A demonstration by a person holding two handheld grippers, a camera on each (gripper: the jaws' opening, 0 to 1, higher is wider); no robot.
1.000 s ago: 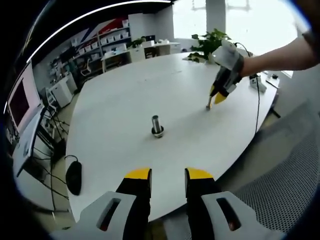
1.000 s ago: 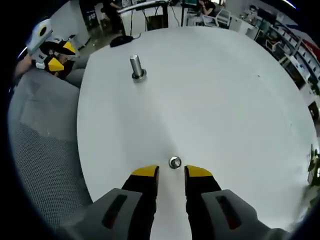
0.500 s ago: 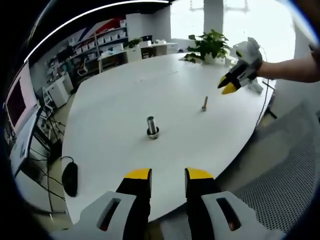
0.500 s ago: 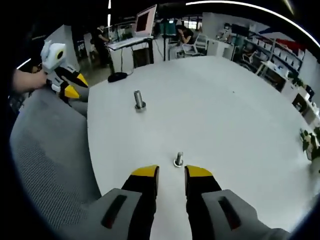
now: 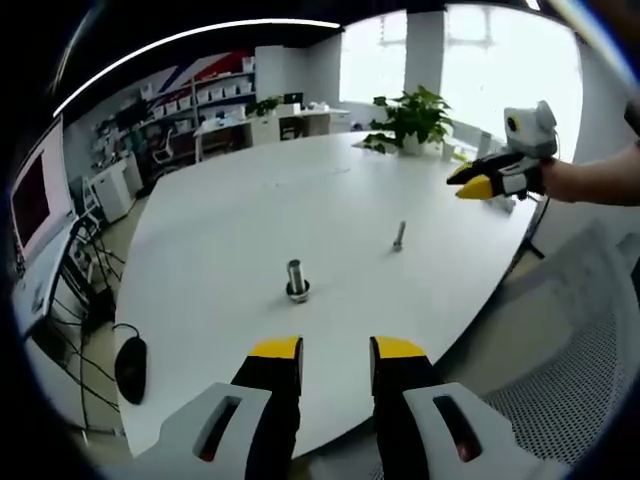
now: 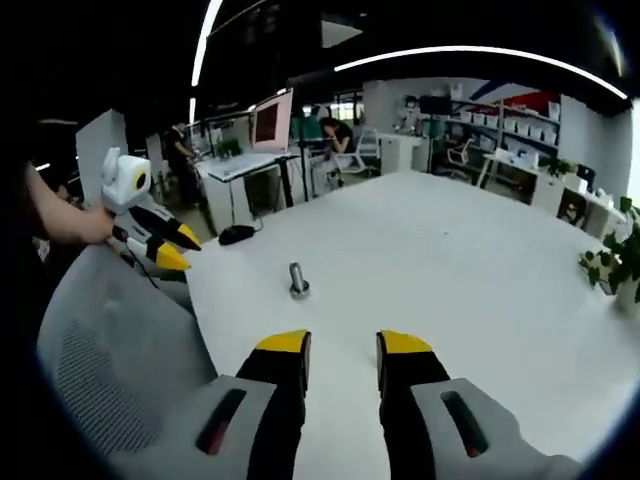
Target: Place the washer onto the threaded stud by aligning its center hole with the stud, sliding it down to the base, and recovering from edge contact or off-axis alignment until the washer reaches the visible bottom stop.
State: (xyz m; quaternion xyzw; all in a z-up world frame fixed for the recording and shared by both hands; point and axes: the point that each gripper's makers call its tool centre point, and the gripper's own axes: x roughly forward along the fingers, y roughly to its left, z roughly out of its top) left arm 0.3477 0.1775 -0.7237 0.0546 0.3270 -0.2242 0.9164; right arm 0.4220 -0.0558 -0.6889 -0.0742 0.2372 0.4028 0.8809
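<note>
On the white table (image 5: pixel 230 220) a thin threaded stud (image 5: pixel 399 236) stands upright, widening at its foot, where I cannot make out the washer. Left of it is a thicker steel post (image 5: pixel 296 279) (image 6: pixel 298 281) on a collar. My left gripper (image 5: pixel 337 350) (image 6: pixel 150 235) hangs open over the near table edge, well short of both, with nothing between its jaws. A hand holds my right gripper (image 6: pixel 343 345) (image 5: pixel 480 180) in the air to the right of the thin stud, open and empty. In the right gripper view its own jaws hide the thin stud.
A black mouse (image 5: pixel 130 368) (image 6: pixel 237 234) lies near the table's left edge. A potted plant (image 5: pixel 412 115) stands at the far end. A grey mesh chair (image 5: pixel 570 380) (image 6: pixel 110 350) sits beside the table, with desks, monitors and shelves beyond.
The right gripper has lifted up and away from the thin stud, which stays standing on the table. Its view has tilted up toward the room. The left gripper has pulled back slightly.
</note>
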